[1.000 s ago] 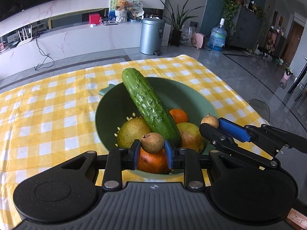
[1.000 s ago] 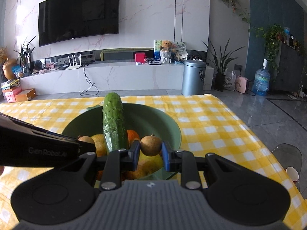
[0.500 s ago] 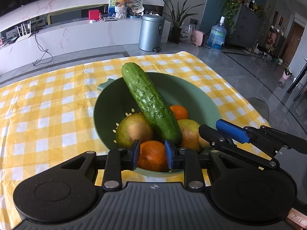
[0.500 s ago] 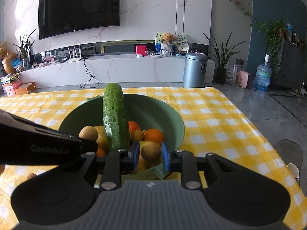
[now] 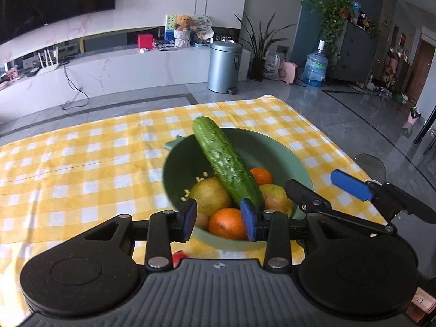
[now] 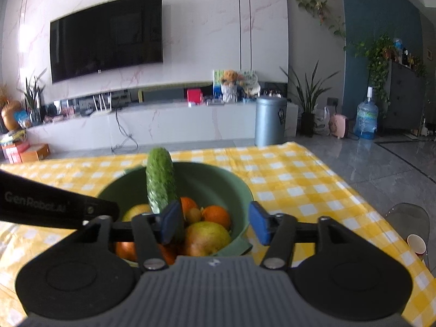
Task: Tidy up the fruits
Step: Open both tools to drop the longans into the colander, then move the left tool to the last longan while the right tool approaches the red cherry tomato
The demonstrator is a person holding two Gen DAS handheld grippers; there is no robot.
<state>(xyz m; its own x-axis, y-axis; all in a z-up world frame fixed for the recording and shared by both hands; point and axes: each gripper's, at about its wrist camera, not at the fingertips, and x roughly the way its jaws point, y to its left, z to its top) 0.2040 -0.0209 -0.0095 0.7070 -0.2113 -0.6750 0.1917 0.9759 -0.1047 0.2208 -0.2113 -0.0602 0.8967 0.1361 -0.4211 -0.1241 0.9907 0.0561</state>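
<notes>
Both tools, left tool [image 5: 219,219] and right tool [image 6: 215,222], have just spread and pinch nothing. Fruits fill the bowl [image 5: 283,150] at frame centre. The leaning cucumber [image 5: 226,160] may roll out if bumped.

One second ago each gripper clamped a small brown fruit above the green bowl [image 5: 297,163]. The left gripper [image 5: 219,219] has just been opening; nothing is between its pads, and one small brown fruit [image 5: 202,220] now lies in the bowl at the near rim. The right gripper [image 6: 215,222] has just been opening; its fruit [image 6: 194,215] now rests among the oranges.
</notes>
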